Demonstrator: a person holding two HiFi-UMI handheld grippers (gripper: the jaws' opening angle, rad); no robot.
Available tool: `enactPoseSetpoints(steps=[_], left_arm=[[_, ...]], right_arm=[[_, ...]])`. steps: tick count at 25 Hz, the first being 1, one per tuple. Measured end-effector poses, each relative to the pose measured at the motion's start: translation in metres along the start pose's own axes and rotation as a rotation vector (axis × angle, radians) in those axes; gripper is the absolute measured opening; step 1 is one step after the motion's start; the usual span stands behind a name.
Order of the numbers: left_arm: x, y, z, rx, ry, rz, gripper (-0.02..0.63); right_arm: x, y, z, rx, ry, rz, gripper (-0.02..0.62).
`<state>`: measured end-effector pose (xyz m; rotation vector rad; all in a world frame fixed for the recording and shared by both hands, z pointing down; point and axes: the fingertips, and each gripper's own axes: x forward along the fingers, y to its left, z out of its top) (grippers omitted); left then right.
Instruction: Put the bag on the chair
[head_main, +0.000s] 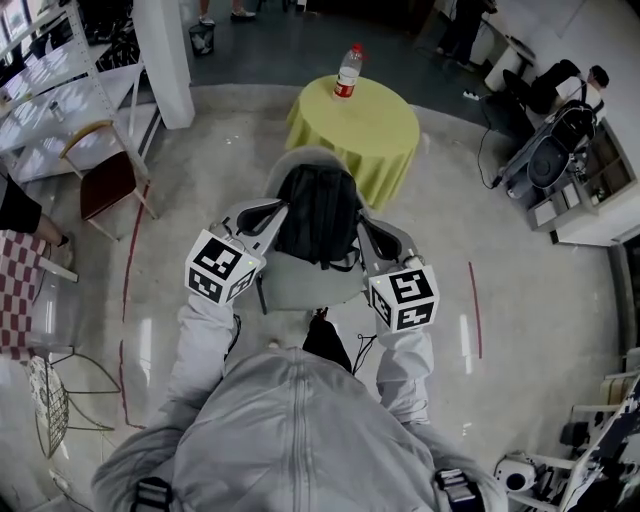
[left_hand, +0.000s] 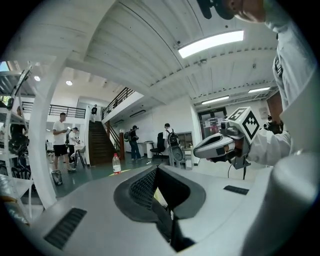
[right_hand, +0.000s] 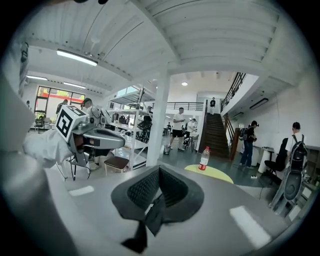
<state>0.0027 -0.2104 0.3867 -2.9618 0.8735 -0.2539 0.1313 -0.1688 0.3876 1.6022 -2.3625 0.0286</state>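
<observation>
A black backpack (head_main: 318, 215) stands upright on the seat of a grey chair (head_main: 300, 285), leaning against its back. My left gripper (head_main: 272, 212) is at the bag's left side and my right gripper (head_main: 368, 228) at its right side. In the left gripper view the left gripper (left_hand: 156, 172) is shut, with a black strap (left_hand: 167, 225) pinched between its jaws. The right gripper (right_hand: 159, 172) is likewise shut on a black strap (right_hand: 150, 215). Each gripper view also shows the other gripper: the right gripper (left_hand: 220, 145) and the left gripper (right_hand: 95, 137).
Just behind the chair is a round table with a yellow cloth (head_main: 355, 125), and a bottle (head_main: 348, 72) stands on it. A white pillar (head_main: 165, 60), shelves and a red-seated chair (head_main: 105, 185) are at the left. A wire chair (head_main: 50, 400) is at the lower left. People stand farther off.
</observation>
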Motion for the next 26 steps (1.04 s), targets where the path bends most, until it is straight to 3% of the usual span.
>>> enactPoseSetpoints(steps=[9, 26], left_arm=[[0.000, -0.004, 0.003, 0.012, -0.003, 0.003, 0.006], [0.004, -0.005, 0.005, 0.012, -0.032, -0.022, 0.006]], right_arm=[[0.004, 0.004, 0.004, -0.036, 0.009, 0.008, 0.009], [0.010, 0.006, 0.004, 0.011, -0.002, 0.021, 0.009]])
